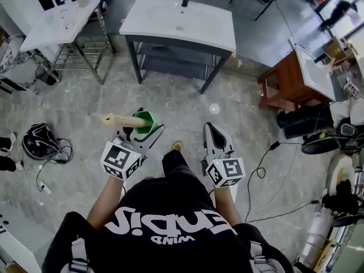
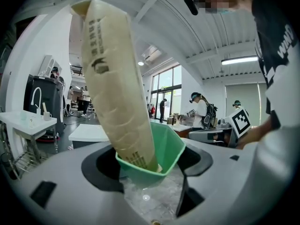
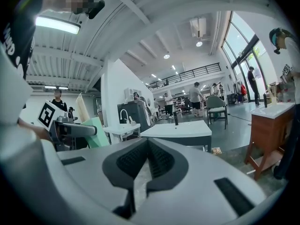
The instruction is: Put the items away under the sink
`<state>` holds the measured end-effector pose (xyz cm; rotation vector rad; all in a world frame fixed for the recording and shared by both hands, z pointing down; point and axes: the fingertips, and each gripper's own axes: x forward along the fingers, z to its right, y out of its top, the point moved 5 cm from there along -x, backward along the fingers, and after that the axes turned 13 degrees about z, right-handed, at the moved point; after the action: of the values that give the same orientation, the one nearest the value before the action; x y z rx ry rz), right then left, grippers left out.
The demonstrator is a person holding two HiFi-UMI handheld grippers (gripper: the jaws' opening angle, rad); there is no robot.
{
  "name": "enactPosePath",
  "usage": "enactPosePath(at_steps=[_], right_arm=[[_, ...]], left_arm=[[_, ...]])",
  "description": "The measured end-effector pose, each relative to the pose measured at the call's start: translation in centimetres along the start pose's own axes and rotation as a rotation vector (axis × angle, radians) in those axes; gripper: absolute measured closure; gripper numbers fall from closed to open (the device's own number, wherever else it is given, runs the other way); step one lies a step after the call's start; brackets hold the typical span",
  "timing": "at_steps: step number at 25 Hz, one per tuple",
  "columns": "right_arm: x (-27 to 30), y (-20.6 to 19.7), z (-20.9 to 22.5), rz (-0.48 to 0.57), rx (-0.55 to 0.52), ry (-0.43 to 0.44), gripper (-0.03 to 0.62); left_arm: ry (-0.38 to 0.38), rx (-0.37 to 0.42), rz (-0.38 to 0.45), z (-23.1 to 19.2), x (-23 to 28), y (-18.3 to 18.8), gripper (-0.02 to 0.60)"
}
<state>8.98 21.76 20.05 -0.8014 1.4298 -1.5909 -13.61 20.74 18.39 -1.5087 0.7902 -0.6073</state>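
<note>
My left gripper (image 1: 140, 133) is shut on a green plastic cup (image 1: 144, 120), whose walls sit between the two jaws (image 2: 165, 146). A tall beige tube (image 2: 117, 86) stands tilted in the cup, and in the head view it sticks out to the left (image 1: 121, 120). My right gripper (image 1: 212, 129) is held level beside it, jaws shut with nothing between them (image 3: 146, 159). The white sink (image 1: 179, 17) on a dark frame stands ahead across the floor, with an open shelf (image 1: 170, 61) under it. The right gripper view also shows the sink (image 3: 177, 129) and the cup (image 3: 97, 132).
A second white sink on a wire rack (image 1: 60, 21) stands at the far left. A brown wooden cabinet (image 1: 287, 81) is at the right, with black bags (image 1: 304, 121) and cables (image 1: 267, 164) by it. A cable coil (image 1: 42, 144) lies on the floor at left.
</note>
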Motion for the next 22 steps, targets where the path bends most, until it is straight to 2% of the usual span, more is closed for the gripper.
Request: enactPosePath(at_steps=[10,22], right_arm=[[6.9,1.3,6.2,0.015,0.008,0.002,0.576],[11.2,1.9,14.2,0.005,0.015,0.032,0.576]], left_arm=[[0.000,0.001,-0.009,-3.4,8.4,0.4,0.233],[0.064,-0.009,0.000,-4.8,16.3,0.1,0.233]])
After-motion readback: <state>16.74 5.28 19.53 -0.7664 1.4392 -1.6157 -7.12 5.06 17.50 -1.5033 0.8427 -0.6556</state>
